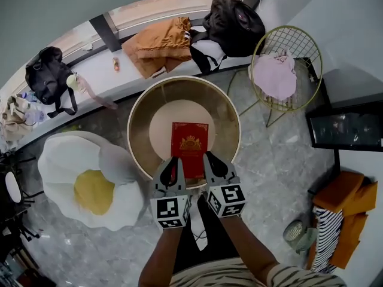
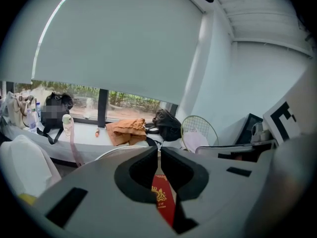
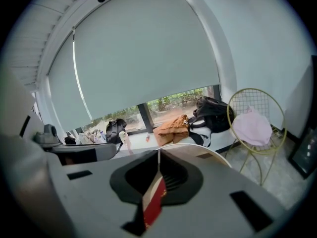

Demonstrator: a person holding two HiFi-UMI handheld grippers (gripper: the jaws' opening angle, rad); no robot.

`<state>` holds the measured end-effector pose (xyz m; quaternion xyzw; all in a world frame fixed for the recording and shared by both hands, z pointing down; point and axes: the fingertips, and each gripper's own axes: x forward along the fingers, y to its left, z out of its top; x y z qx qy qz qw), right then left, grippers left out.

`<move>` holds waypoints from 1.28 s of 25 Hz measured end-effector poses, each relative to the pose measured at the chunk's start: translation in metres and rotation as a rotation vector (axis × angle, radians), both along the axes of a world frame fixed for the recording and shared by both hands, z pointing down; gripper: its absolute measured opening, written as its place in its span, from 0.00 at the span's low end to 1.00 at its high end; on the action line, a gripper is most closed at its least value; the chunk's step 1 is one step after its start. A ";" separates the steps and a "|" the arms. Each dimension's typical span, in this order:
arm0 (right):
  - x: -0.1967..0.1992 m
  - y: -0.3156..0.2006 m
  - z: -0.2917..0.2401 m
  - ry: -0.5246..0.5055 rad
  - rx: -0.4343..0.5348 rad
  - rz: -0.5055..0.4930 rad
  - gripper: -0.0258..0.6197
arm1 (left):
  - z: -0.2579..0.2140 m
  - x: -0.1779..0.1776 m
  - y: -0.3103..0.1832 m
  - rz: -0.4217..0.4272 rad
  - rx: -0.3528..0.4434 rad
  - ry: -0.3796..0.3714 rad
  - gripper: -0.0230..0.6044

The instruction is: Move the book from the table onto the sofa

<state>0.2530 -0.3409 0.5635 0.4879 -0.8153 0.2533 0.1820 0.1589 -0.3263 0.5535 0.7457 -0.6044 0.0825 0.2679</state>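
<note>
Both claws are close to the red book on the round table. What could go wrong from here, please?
1. The left claw and right claw are both shut; pressing down like this could push the flat book instead of gripping it.
2. The table has a raised rim, which a dragged book could catch on.

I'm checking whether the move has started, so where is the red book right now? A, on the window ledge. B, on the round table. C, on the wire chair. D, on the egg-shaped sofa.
B: the red book lies flat inside the round table, while the egg-shaped sofa beside it has no book on it.
</note>
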 end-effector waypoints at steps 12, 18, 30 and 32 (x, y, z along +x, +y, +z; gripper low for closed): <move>0.016 0.008 0.101 0.008 -0.158 0.025 0.06 | 0.110 0.007 0.024 0.087 -0.192 0.013 0.05; 0.028 0.018 0.141 0.024 -0.235 0.054 0.11 | 0.147 0.011 0.026 0.106 -0.251 0.019 0.13; 0.040 0.025 0.203 0.030 -0.394 0.099 0.28 | 0.206 0.011 0.028 0.135 -0.355 0.014 0.22; 0.043 0.024 0.212 0.036 -0.415 0.102 0.31 | 0.214 0.011 0.025 0.140 -0.370 0.009 0.25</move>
